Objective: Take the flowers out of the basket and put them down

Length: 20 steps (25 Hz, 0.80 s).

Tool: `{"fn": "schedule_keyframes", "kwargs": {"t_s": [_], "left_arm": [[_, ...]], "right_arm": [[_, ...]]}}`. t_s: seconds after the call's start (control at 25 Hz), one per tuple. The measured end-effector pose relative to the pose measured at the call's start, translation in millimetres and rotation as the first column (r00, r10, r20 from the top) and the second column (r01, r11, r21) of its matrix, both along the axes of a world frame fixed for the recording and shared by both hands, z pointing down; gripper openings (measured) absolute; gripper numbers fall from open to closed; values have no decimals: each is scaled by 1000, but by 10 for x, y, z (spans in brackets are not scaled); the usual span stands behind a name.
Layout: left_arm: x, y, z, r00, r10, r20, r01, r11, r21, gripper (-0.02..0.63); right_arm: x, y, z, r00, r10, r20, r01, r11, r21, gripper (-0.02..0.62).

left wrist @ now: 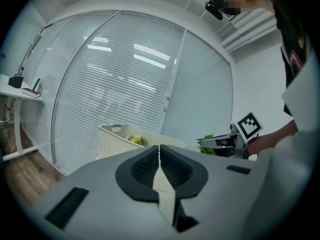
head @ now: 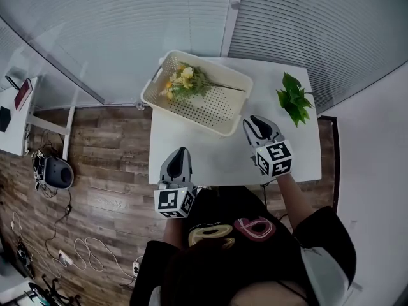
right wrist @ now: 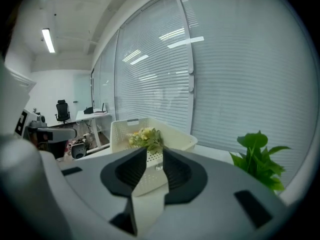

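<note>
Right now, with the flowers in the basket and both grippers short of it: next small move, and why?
Probably move the right gripper forward over the basket rim toward the stem. Its jaws stand slightly apart and empty, aimed at the basket. The flowers lie inside, stem toward that side. The left gripper is shut.

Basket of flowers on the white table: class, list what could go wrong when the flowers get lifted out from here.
1. The basket seems to overhang the table at its left edge, so tugging the flowers could drag or tip it off.
2. The thin stem lies flat on the basket's perforated floor, so the barely parted right tongs might miss it or snag a hole.
3. The left tongs, shut and clear of the basket, steady nothing.
</note>
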<state>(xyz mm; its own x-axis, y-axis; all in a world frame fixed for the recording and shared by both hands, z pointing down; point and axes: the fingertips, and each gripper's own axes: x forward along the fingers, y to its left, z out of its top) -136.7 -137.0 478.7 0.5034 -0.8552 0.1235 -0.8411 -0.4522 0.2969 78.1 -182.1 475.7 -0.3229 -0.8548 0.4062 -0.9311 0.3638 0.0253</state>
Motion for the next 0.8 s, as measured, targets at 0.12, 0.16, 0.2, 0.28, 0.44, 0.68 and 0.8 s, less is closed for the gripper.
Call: {"fn": "schedule_keyframes", "kwargs": {"t_s": [0.12,0.16,0.2,0.28,0.44,0.68,0.8], "left_arm": [[12,-63,-2,1000,-19,2,19,1000,5,23],[16,-83,5,1000,-25,4,25,1000,2,23],[19,-102,12,1000,-30,6,30,1000,-1,23],[21,-126,23,999,-39,10,39,999,-8,23],[30,-177,74,998,-60,24,60,998,-18,23],[-2,-270,65,996,-91,26,91,996,-15,23],[-38,-325,72,993,-115,30,116,993,-20,23]], "right_arm": [[-34,-205,-32,998,-67,-9,67,998,-10,166],[-68,-269,-32,994,-104,-22,103,994,-21,183],[-109,-330,-36,989,-145,-44,143,989,-31,186],[-194,-454,-58,970,-216,-107,213,976,-42,186],[-312,-773,-37,932,-316,-176,305,948,-90,193],[-390,-1127,249,874,-434,-219,372,886,-276,209],[-431,-1355,357,832,-473,-291,384,868,-314,209]]}}
